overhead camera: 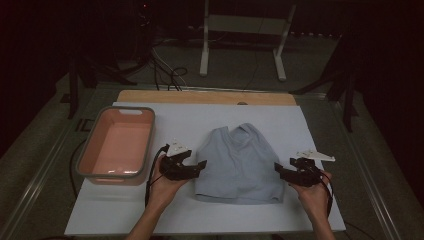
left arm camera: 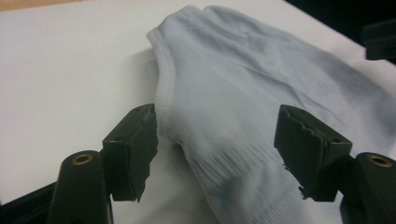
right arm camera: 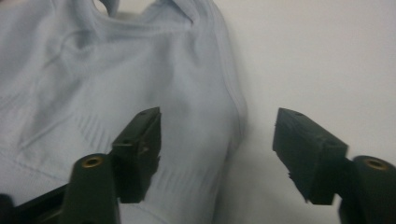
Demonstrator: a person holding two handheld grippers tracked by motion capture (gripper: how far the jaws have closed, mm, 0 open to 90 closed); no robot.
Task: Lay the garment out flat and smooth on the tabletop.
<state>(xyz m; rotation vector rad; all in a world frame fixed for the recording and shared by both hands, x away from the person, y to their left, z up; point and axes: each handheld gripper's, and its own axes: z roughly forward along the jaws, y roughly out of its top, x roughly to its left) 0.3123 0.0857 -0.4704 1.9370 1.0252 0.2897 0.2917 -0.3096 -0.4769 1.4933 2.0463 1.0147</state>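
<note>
1. Forearms and hands, nearest the high camera, enter at 6 o'clock; each hand carries one gripper
2. Left gripper [overhead camera: 196, 166]: at about 7 o'clock on the mat, jaws standing apart, nothing pinched; in its own view the ribbed side edge of the garment [left arm camera: 243, 98] lies between the jaws, untouched by the pads as far as can be seen
3. Right gripper [overhead camera: 283, 170]: at about 5 o'clock, jaws likewise parted and empty; in its own view one jaw hangs over the cloth, the other over bare mat, the garment's side seam between them
4. Garment [overhead camera: 237, 162]: pale blue-grey knit top, lying flat at the centre of the mat, neckline toward 12 o'clock, hem toward 6 o'clock
5. Mat [overhead camera: 310, 125]: white sheet over the table, wooden edge showing at 12 o'clock
6. Basin [overhead camera: 85, 150]: pink, grey-rimmed, empty, at 9 o'clock, well apart from the garment
7. Step in hand, by judgement: both grippers set at the lower sides of the garment, ready to grasp
8. Next move calls for: lowering each pair of jaws onto its side edge and closing on the cloth, then lifting or folding evenly
</note>
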